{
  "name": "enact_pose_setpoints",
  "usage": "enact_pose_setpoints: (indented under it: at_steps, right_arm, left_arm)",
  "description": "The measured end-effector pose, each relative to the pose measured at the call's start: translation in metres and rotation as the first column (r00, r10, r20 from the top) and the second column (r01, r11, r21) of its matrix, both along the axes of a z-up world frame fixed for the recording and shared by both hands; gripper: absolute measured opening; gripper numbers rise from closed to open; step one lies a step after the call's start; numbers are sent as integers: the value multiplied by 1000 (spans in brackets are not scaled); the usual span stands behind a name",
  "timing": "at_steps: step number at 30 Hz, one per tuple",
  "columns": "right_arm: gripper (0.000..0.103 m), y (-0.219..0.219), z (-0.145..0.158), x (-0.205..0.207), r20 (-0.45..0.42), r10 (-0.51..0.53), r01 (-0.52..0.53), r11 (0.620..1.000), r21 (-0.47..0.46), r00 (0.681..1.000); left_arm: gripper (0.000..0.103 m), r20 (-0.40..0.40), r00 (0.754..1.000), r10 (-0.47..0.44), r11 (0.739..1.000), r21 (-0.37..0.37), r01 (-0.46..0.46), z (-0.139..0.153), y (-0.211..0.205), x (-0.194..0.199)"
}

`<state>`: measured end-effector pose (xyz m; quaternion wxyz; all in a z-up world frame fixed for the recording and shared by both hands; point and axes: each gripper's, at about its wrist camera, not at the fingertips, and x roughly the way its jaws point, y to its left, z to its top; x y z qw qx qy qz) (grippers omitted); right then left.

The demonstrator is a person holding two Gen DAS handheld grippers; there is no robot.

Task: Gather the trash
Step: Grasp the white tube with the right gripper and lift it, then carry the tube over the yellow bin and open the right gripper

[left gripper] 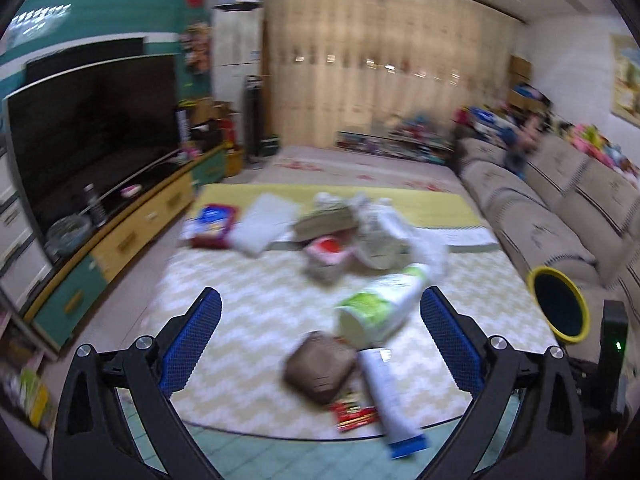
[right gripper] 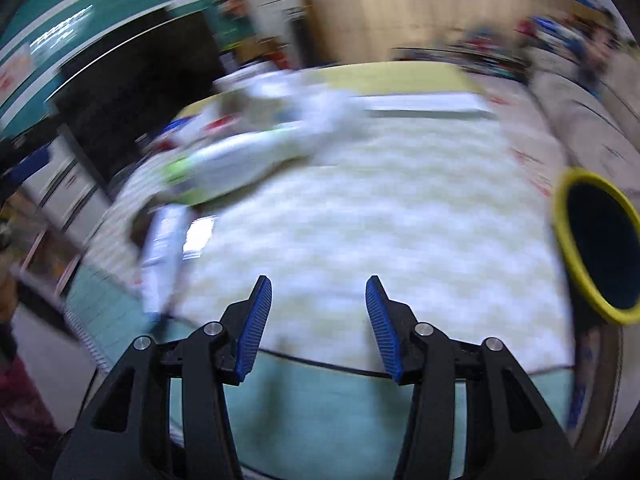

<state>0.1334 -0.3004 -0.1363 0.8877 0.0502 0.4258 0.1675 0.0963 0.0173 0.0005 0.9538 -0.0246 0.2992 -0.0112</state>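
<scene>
**Both claws empty above the littered tabletop**

Left claw (left gripper: 320,340) spread wide, gripping nothing. Right claw (right gripper: 319,328) half-parted, also empty. Trash (blurred) lies on the tabletop (left gripper: 248,312): green-white bottle (left gripper: 380,304), brown pouch (left gripper: 320,368). Yellow-rimmed bin (left gripper: 560,306) at three o'clock.

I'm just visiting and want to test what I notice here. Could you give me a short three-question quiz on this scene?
1. True or false: the left hand-held gripper holds a piece of trash.
2. What colour is the rim of the bin by the sofa? A) red B) yellow C) white
3. Fill in: beside the brown packet lies a white ____ with a blue cap.

Key: 1 false, its jaws stand wide and empty. 2 B. 3 tube.
</scene>
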Motion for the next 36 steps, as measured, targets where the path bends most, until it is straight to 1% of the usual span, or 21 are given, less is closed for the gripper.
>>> enact_pose_setpoints:
  at_steps: [2,4,7,10,13,14,16,19,27,30,32,36]
  right_arm:
    - [47,33,3,1,-1,83,-83,996,16,997]
    - [47,61,4,3,1,142,-142,990,22,990]
    - [47,96,2,4,-8,200,-200,980,10,980]
    - [44,118,-6,1,-26,231,-231,973,-16,973]
    - [39,128,-14,4,-41,212,-214,974,-66,976]
    - [33,128,-17,6,-48,207,-210,975,-70,977]
    - [31,127,-21,7,-64,204,-208,976,-63,977]
    - [29,123,-20,3,-63,204,-207,977,-46,977]
    - [28,97,-1,-6,-25,183,-183,983,-8,983]
    - [28,74,7,-4,-2,130,-130,992,0,992]
    - [28,51,14,-2,19,72,-72,997,0,997]
    - [28,-9,24,5,52,-82,83,996,-14,995]
  left_arm:
    - [98,9,999,41,999,-8,-41,-3,19,-8]
    - [98,18,998,54,998,-13,-54,-5,30,-13]
    - [98,28,998,58,998,-19,-57,-6,37,-18]
    - [98,23,998,60,998,-30,-59,-11,48,-20]
    - [98,10,998,61,997,-42,-61,-15,46,-19]
    - [98,6,998,61,997,-45,-60,-17,47,-18]
    - [98,-1,998,59,997,-48,-59,-21,48,-18]
    - [98,-6,998,58,997,-54,-58,-24,48,-17]
    - [98,-18,999,44,998,-50,-45,-32,40,-12]
    - [98,-23,999,31,998,-45,-32,-35,33,-10]
    - [98,-28,999,21,999,-40,-22,-37,28,-9]
    - [98,-38,999,3,999,-39,-5,-41,20,-5]
